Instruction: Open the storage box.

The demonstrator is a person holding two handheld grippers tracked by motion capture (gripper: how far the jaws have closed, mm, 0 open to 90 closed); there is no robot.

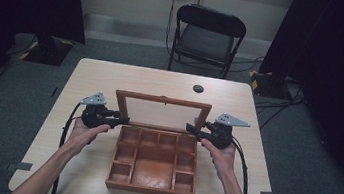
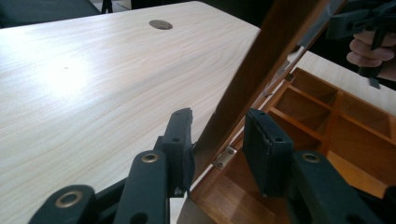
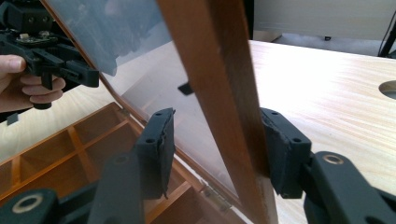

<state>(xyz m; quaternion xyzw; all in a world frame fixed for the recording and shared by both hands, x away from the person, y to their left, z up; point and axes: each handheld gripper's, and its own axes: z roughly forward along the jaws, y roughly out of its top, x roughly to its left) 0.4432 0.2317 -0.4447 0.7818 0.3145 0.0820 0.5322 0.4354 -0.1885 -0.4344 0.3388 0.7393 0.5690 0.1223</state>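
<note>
A wooden box [image 1: 150, 191] with several empty compartments sits mid-table, its glass-paned lid [image 1: 164, 99] standing upright at the back. My left gripper [image 1: 124, 120] reaches the lid's left side. In the left gripper view its jaws [image 2: 218, 135] straddle the lid frame [image 2: 275, 51] just above a brass hinge [image 2: 224, 157], with a small gap at one pad. My right gripper [image 1: 191, 128] is at the lid's right side. In the right gripper view it [image 3: 217, 140] brackets the frame [image 3: 205, 42]: one pad is against the wood, the other stands off the glass.
The light wooden table [image 1: 102, 77] has a round cable hole [image 1: 198, 88] behind the box. A black folding chair [image 1: 207, 36] stands beyond the far edge. Dark curtains hang at both sides. Cables trail from each gripper toward the near edge.
</note>
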